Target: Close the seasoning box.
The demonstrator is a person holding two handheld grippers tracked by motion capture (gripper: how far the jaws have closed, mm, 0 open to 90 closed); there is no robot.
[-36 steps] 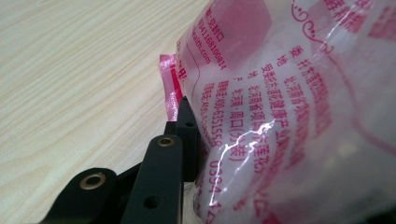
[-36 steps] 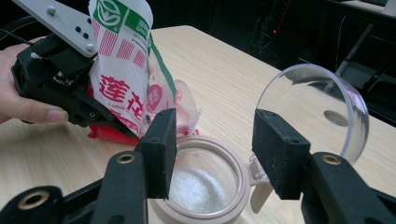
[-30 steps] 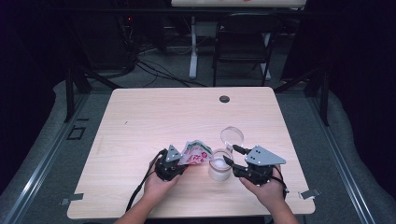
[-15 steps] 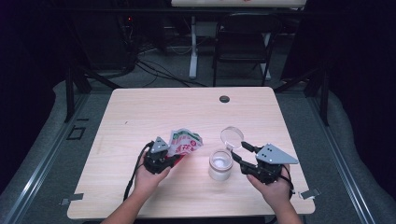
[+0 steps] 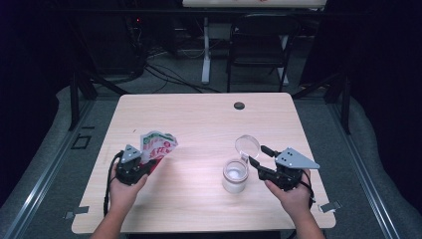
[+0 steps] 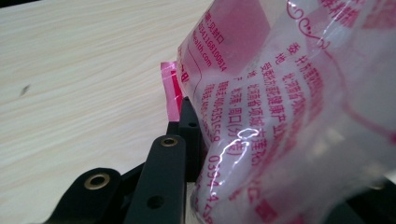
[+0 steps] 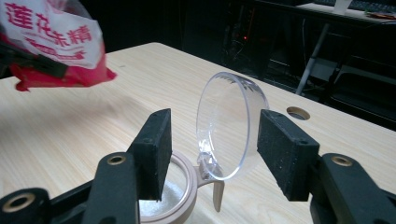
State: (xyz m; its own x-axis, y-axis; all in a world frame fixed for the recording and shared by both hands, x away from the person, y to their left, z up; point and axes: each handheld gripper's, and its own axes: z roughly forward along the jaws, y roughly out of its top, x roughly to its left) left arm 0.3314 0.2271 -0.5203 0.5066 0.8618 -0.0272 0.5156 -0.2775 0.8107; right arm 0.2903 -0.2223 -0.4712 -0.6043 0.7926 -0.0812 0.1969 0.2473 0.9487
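Left gripper (image 5: 133,166) fingers pinch red-and-white bag (image 5: 158,145), held clear above tabletop (image 5: 199,124), away from jar (image 5: 235,175). Right gripper (image 5: 258,164) fingers spread, just opening, flanking upright hinged lid (image 7: 231,123) without pressing; jar stands open, white powder inside.

Pouch (image 6: 299,112) cut off by frame; hides one jaw.
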